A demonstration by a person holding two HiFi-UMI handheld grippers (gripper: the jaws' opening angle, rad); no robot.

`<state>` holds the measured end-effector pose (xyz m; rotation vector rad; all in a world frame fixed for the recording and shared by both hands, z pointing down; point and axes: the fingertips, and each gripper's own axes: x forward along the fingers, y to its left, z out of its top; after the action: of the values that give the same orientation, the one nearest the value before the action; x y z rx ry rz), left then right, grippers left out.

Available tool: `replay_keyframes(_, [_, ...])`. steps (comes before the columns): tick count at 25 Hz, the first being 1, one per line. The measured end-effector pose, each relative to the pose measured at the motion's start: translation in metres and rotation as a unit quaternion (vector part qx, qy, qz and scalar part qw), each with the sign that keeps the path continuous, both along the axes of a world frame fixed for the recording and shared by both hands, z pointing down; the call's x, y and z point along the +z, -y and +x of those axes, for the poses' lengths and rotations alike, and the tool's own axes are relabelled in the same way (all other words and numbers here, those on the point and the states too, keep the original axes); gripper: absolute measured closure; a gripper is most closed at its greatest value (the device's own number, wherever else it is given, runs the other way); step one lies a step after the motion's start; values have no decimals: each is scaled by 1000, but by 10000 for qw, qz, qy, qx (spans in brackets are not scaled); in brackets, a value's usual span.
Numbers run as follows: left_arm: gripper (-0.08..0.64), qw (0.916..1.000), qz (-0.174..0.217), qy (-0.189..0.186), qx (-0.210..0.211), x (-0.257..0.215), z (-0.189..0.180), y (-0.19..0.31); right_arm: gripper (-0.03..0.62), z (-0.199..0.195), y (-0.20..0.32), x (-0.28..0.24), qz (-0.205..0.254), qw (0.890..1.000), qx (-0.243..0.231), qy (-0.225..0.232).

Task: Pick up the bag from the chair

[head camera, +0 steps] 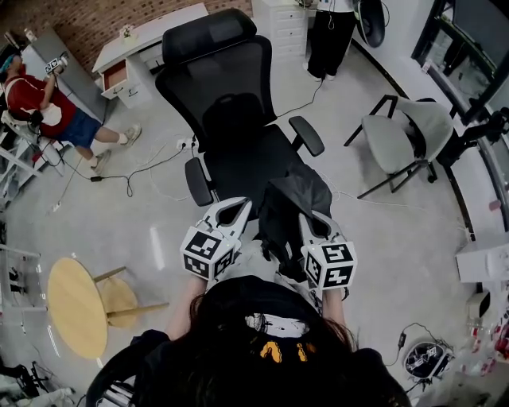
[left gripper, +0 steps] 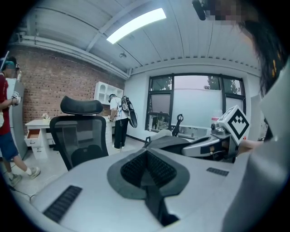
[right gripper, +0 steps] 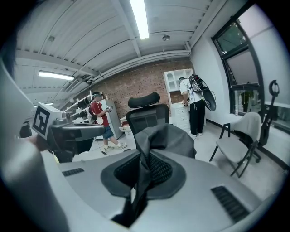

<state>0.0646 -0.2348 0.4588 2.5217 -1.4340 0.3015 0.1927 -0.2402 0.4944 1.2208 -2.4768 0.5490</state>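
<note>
A pale grey polished floor (head camera: pixel 159 238) fills the room, closed off beyond both claws by a red brick wall (head camera: pixel 79 20) with a long white desk (head camera: pixel 147 40) along it. Straight ahead of the claws stands a black mesh office chair with a headrest (head camera: pixel 231 119). Well off to the right of the right claw is a grey folding chair on black legs (head camera: pixel 398 139), and a round pale wooden table (head camera: pixel 75 306) sits to the left of the left claw. A person in a red shirt and blue shorts (head camera: pixel 48 107) stands far to the left, near the wall.

The right claw (head camera: pixel 308 221) is clamped tight on a fold of the dark grey fabric bag (head camera: pixel 286 207), which hangs from it at the front edge of the chair seat. I cannot tell whether the bag touches the seat. The left claw (head camera: pixel 235 208) is just beside the bag, with its jaws together and nothing between them.

Only the right gripper view shows the cloth pinched between the ribbed pads (right gripper: pixel 158 170). Only the left gripper view shows the dark-framed window (left gripper: pixel 199 106) and the ceiling light strip (left gripper: pixel 136 25).
</note>
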Motion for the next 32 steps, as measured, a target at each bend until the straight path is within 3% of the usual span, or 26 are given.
replay_keyframes(13, [555, 9994, -238, 152, -201, 6, -16, -28, 577, -19, -17, -4, 13, 9997, -228, 109])
replay_keyframes(19, [555, 9993, -188, 37, -329, 4, -26, -29, 577, -26, -20, -2, -49, 9995, -316, 40])
replay_keyframes(32, [555, 9993, -155, -129, -315, 5, -96, -82, 577, -79, -57, -6, -63, 9997, -158, -171])
